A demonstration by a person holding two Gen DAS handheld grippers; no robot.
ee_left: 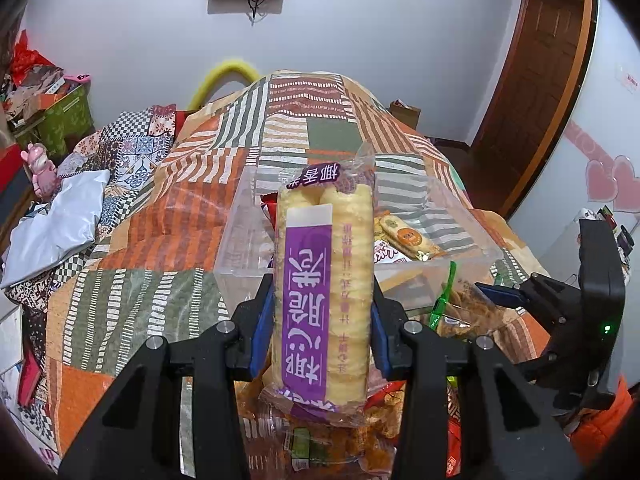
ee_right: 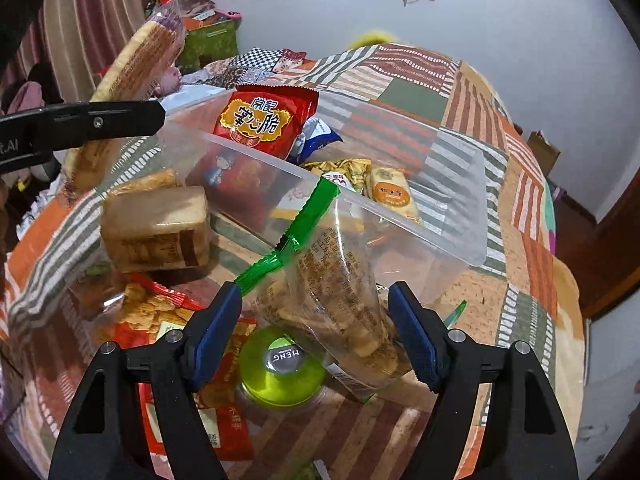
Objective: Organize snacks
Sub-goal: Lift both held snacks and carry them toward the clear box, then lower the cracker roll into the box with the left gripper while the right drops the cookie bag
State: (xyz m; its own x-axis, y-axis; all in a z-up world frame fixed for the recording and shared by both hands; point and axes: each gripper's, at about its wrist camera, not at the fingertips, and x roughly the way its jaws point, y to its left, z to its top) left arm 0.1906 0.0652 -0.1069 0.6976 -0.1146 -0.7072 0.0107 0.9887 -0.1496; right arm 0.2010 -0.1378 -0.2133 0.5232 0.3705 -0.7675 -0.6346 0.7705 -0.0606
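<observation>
My left gripper [ee_left: 323, 312] pinches the purple-label cracker sleeve [ee_left: 324, 288] upright above the clear bin's [ee_right: 460, 216] near edge. The right gripper [ee_right: 316, 332] stands spread around the green-sealed biscuit bag [ee_right: 336, 304], which leans on that rim and may topple back onto the quilt [ee_right: 520, 184].

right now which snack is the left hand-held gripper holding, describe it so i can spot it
Start at the clear plastic bin on the patchwork bedspread. Just in front of it, the left hand-held gripper clamps a tall rice cracker pack upright. Unlike the red and green-sealed bags nearby, it shows pale yellow stacked rounds under a purple label.
</observation>
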